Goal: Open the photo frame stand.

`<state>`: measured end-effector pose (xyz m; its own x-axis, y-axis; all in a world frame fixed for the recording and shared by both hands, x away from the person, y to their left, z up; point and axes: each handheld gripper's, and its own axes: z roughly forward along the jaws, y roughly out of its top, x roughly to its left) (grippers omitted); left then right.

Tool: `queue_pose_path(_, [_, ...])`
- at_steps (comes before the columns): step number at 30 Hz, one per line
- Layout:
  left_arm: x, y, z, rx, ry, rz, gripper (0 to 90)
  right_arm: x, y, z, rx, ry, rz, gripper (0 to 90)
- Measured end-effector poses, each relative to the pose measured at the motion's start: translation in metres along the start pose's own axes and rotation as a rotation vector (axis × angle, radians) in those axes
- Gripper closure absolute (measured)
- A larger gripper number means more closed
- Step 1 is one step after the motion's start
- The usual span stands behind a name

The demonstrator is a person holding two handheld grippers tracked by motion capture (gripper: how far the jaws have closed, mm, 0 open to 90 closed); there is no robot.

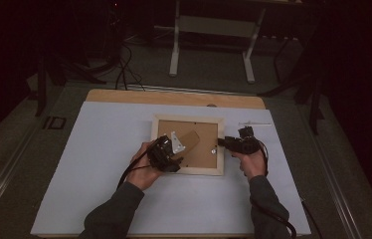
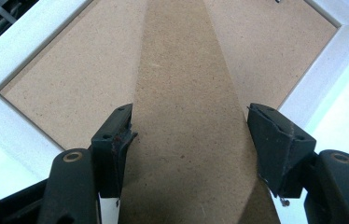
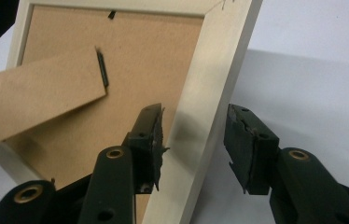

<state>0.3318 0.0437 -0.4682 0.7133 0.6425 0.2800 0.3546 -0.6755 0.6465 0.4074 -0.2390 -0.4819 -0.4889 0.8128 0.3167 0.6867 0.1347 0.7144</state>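
High view — picture frame [image 1: 188, 170] face down, table [image 1: 99, 149]

Left gripper [image 2: 189, 140] poised over back of picture frame [image 2: 4, 56].
Jaws spread wide, straddling the brown stand flap [image 2: 186, 93] without pressing it; fibreboard backing [image 2: 79, 79] either side, pale rim beyond.

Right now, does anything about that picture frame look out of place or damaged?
The picture frame lies face down, and its cardboard stand sticks up off the backing instead of lying flat. The pads on the right tool look frayed.
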Motion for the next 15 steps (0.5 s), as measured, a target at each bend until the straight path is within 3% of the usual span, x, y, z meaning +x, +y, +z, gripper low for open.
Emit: queue_pose_path(15, [-0.001, -0.001, 0.000, -0.015, 0.009, 0.011, 36.7, -0.009, 0.013, 0.013, 0.012, 0.023, 0.046, 54.1])
